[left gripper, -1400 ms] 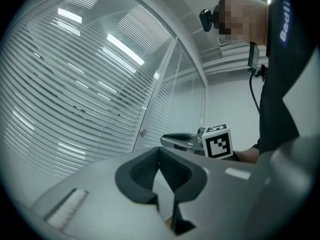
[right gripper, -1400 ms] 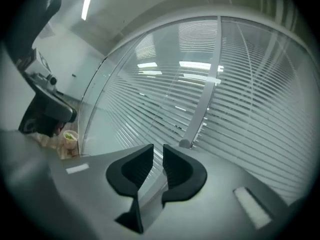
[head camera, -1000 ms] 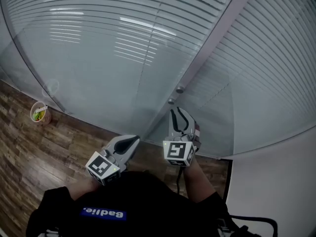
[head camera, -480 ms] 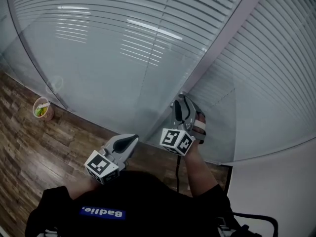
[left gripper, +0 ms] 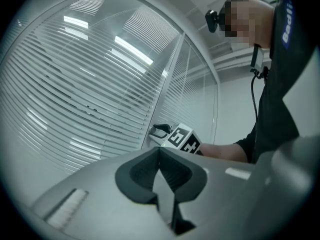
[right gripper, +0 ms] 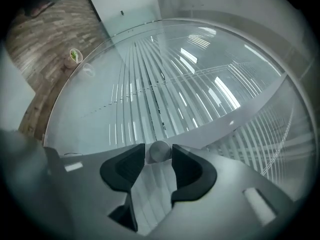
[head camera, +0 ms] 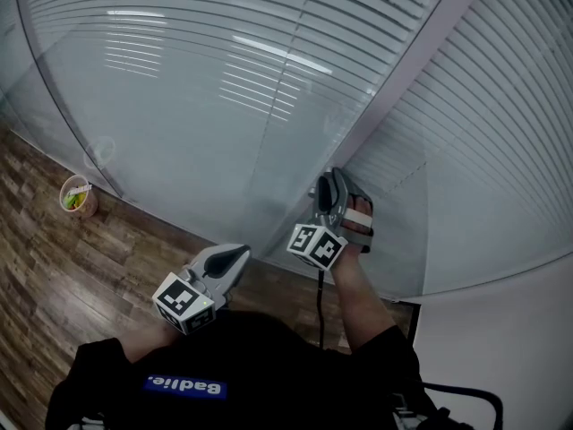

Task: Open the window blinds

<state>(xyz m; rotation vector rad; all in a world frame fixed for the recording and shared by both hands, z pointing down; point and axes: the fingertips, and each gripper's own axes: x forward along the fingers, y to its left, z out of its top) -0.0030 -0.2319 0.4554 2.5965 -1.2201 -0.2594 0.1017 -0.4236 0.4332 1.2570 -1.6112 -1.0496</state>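
White slatted blinds hang behind a glass wall, split by a pale upright post. A small round silver knob sticks out of the glass beside the post. My right gripper reaches level to it, rolled onto its side. Its jaws have just been opening, and the knob sits between the tips of the black pads with a thin gap on one side. My left gripper hangs back near my body, shut on nothing. The left gripper view shows its pads meeting and the right gripper at the glass.
The glass wall runs close ahead across the whole view. A small cup stands on the wooden floor at the foot of the glass, far left. A white wall closes the right side.
The right gripper has moved forward up to the glass, rolled onto its side, and its jaws have spread around the knob. The left gripper has stayed where it was.
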